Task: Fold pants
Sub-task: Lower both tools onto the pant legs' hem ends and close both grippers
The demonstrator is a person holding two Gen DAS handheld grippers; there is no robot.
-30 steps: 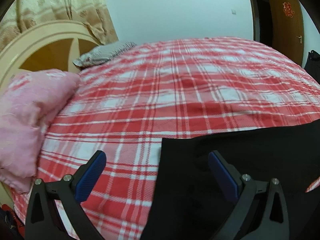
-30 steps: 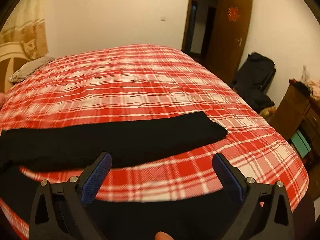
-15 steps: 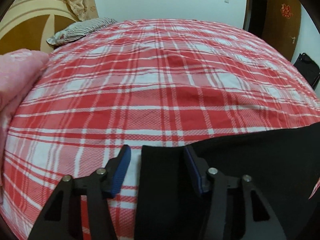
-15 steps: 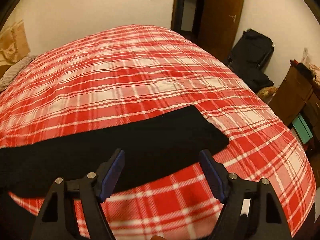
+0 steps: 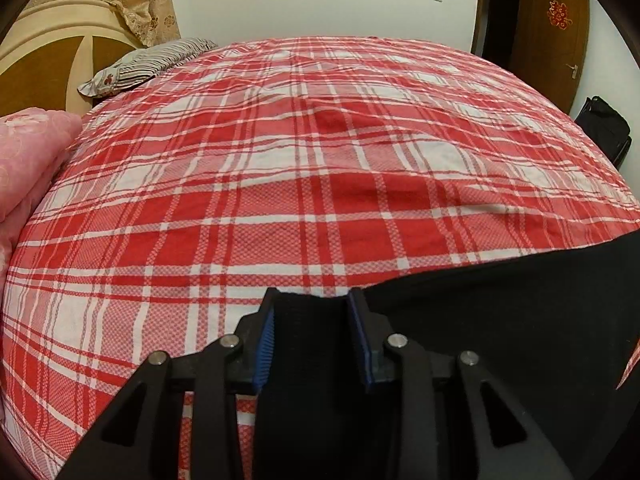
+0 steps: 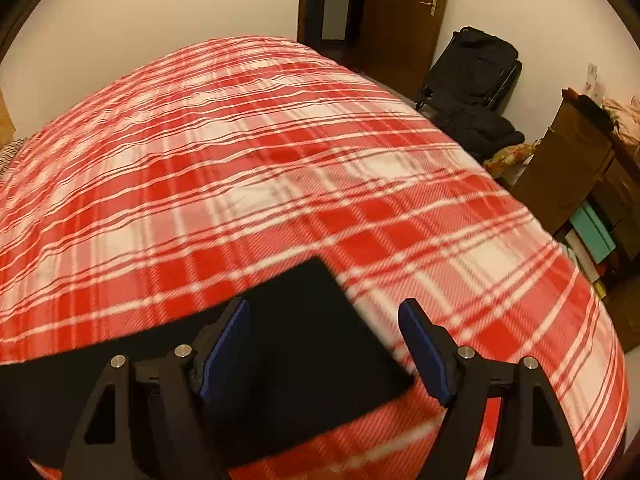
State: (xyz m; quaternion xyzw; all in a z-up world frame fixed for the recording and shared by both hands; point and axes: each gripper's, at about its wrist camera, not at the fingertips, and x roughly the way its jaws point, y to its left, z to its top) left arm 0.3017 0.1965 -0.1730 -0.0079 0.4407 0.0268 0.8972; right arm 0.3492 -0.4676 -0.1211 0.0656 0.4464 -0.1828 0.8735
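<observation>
Now, on my left-wrist feed, a pink quilt bulges at the far left edge, with a striped pillow up by the headboard. The red-and-white plaid bedspread covers the bed and fills most of the view. My left gripper sits low at the centre, its blue-padded fingers drawn in against a band of the black pants, pinching the fabric's end between them. From there the dark cloth spreads off to the right across the bed. Past it I see a brown door and a black bag by the wall.

On my right-wrist feed, which is somewhat blurred, the pants stretch in from the left as a long strip and end in a squared edge lying flat on the bedspread. My right gripper hovers over that end with its fingers spread wide, one pad over the cloth, the other just past its right edge, gripping nothing. Farther right stand a black bag and a wooden cabinet.
</observation>
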